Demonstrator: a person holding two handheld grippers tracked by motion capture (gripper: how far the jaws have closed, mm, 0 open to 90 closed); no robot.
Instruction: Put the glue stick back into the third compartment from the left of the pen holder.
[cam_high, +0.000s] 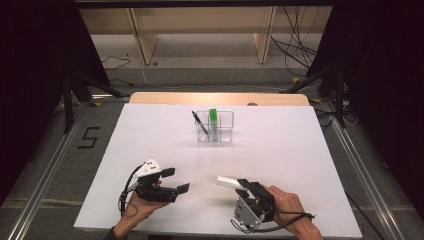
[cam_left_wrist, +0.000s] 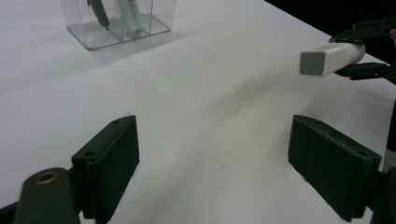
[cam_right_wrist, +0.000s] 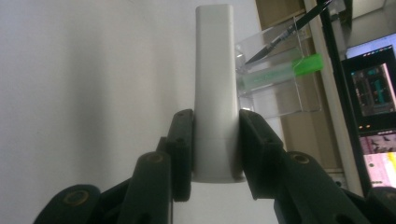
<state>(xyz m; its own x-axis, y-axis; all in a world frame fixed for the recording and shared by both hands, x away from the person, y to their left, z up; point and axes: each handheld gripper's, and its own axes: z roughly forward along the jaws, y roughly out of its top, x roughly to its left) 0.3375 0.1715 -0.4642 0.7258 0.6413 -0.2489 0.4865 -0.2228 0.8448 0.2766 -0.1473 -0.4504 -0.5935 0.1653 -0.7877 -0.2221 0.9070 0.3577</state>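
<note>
Near table's front edge, right gripper (cam_high: 242, 187) clamps a white rectangular plastic stick (cam_right_wrist: 214, 93) w/ both pads, off the white tabletop (cam_high: 280, 150). Left gripper (cam_high: 176, 180) sits beside it, jaws wide apart, nothing between. Farther back stands a clear plastic divided organiser (cam_high: 215, 126) w/ black pen (cam_high: 200, 123) & green marker (cam_high: 213, 120); bare table between.

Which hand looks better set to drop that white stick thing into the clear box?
The right. The right gripper is already clamped on the white block, aimed toward the clear organizer. The left gripper is open, holding nothing, and rests near the table edge.
</note>
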